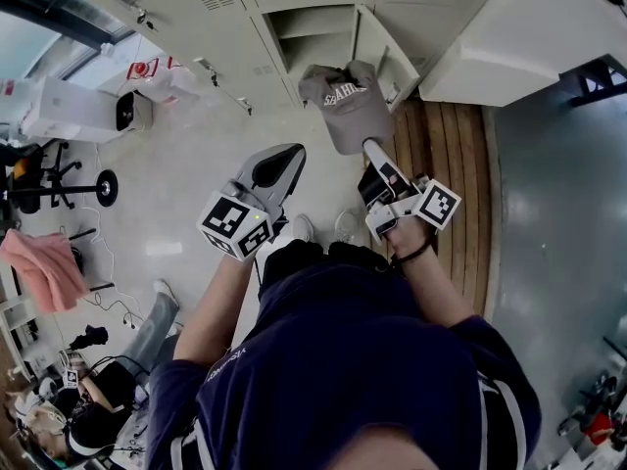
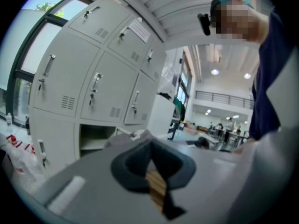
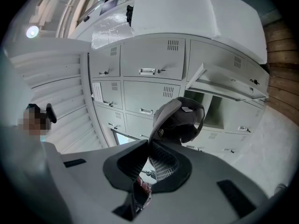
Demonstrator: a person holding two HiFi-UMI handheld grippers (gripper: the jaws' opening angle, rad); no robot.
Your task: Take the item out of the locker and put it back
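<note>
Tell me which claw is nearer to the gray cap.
Right. The right claw is clamped on the brim of the gray cap, in front of the open locker. The left claw, shut and empty, sits to the cap's lower left in the head view, apart from it.

The cap [image 1: 343, 106] is hanging at the person's 12 o'clock, just before the open locker compartment [image 1: 312, 37]. The locker door [image 1: 375, 49] is standing at the compartment's 3 o'clock. The right gripper [image 1: 370, 147] is touching the cap at its 6 o'clock. The left gripper [image 1: 282, 160] is lying apart at its 8 o'clock. The wooden planks [image 1: 453, 174] are running at 3 o'clock, and a cloth [image 1: 44, 267] is lying far off at 9 o'clock.
</note>
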